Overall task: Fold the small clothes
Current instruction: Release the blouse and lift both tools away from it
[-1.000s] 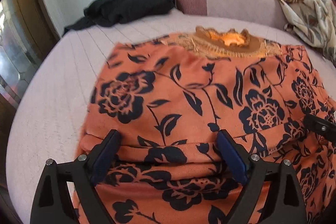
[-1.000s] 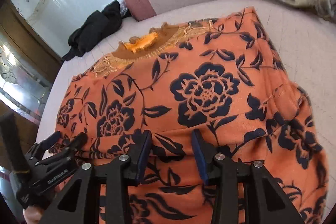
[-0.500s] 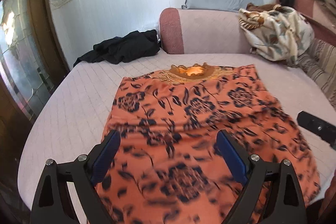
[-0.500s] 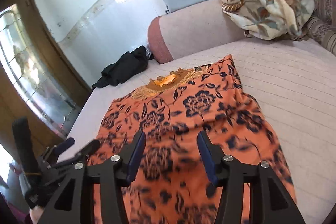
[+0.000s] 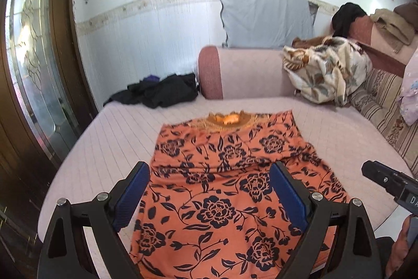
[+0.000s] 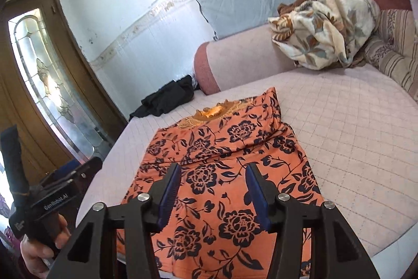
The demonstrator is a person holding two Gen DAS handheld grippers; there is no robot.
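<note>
daylit, bright | wall glare overexposed | fisheye-bent edges | focus seemingly sharp

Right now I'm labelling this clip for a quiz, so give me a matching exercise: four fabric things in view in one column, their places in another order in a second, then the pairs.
Things:
1. orange floral garment
2. black clothes
3. grey pillow
4. cream floral blanket

Places:
A. propped against the wall behind the pink bolster
B. bunched at the bolster's right end
C. spread flat on the mattress, nearest the grippers
D. heaped at the far left, beside the bolster

Pairs: 1-C, 2-D, 3-A, 4-B
</note>
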